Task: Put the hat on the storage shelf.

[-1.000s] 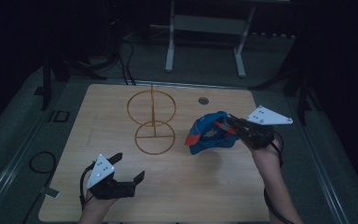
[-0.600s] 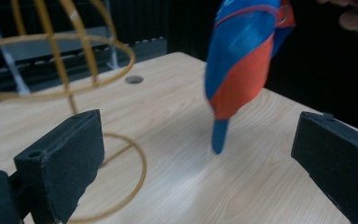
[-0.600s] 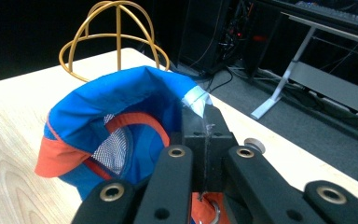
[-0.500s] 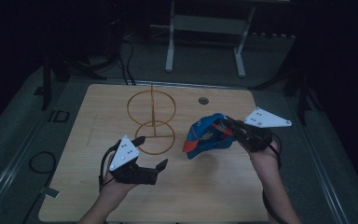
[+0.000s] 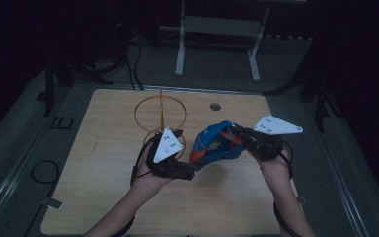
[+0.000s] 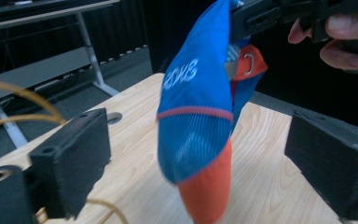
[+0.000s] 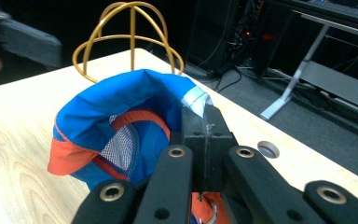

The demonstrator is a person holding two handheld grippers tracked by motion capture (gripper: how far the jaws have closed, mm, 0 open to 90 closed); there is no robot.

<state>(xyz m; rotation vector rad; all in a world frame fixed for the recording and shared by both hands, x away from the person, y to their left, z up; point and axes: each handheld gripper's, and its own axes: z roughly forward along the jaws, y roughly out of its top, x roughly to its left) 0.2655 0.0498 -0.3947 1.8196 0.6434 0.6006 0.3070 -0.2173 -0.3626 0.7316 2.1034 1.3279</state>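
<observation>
Left gripper [image 5: 186, 170] has come up from the table's near left edge to the cap since the earlier frame, its jaws closing slightly but wide apart.

The right gripper [image 5: 238, 133] is clamped on the rim of the blue and orange cap [image 5: 213, 147], holding it clear of the wooden table [image 5: 108, 197]; in the left gripper view the cap [image 6: 198, 121] hangs between the spread jaws, which do not seem to touch it, though that edge is blurred. So the lift looks done and a second grip is not yet made; putting the cap on the gold wire stand [image 5: 160, 116] is probably what remains. The stand sits just behind the left gripper, near enough to be knocked. A round hole [image 5: 215, 106] lies in the tabletop beyond, and a metal frame [image 5: 217, 39] stands on the floor behind
</observation>
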